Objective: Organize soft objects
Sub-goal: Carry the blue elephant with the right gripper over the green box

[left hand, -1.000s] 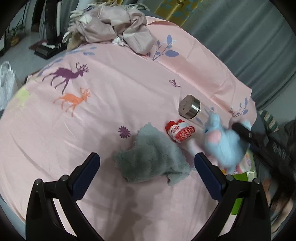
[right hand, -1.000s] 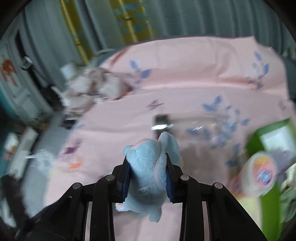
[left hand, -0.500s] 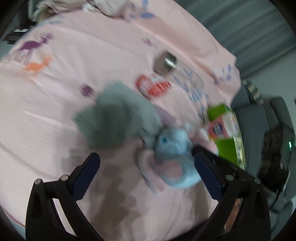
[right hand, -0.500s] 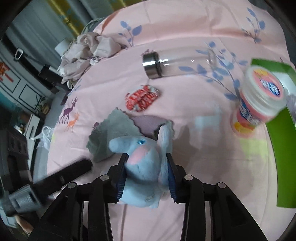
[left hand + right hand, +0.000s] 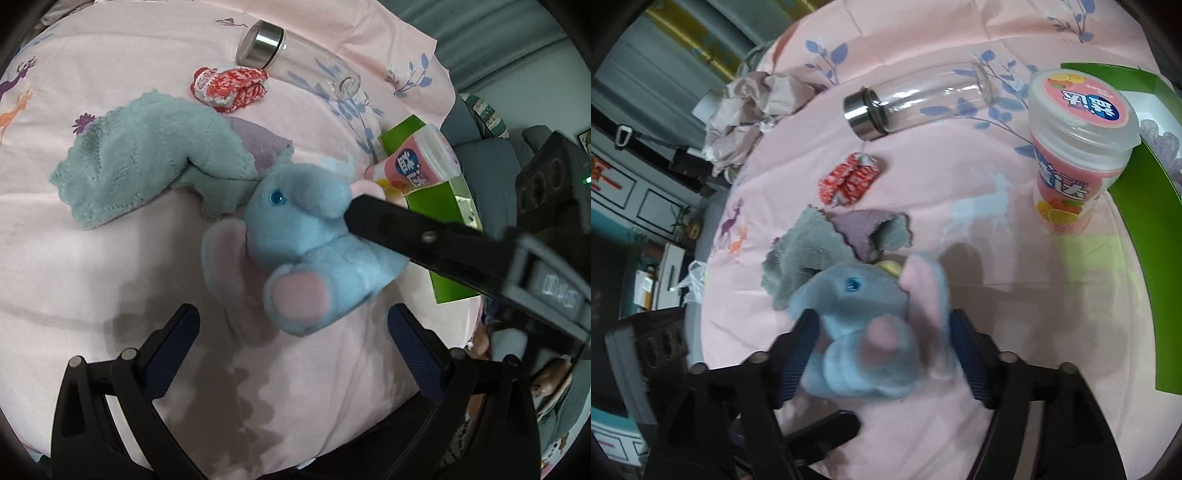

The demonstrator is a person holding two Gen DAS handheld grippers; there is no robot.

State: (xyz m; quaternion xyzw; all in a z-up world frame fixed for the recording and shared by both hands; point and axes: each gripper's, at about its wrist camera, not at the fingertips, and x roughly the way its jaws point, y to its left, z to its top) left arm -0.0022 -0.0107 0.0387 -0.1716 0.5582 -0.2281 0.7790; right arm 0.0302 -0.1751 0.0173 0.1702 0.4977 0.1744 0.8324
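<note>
Blue elephant (image 5: 871, 332) now down on sheet (image 5: 110, 277) beside towel (image 5: 147, 162); right gripper (image 5: 882, 343) jaws just opened, pads off it; left gripper (image 5: 291, 332) wide, empty.

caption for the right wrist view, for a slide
Right gripper, jaws just opened, releases the blue plush elephant onto the pink bedsheet beside a grey towel.

Both grippers are black plastic tongs with dark blue ribbed pads on the inner faces of the fingers. On the left gripper (image 5: 293, 325) small silver screws sit behind each pad. The right gripper (image 5: 882, 347) has the same screws, and behind its fingers a grey block carries raised, unreadable lettering.
</note>
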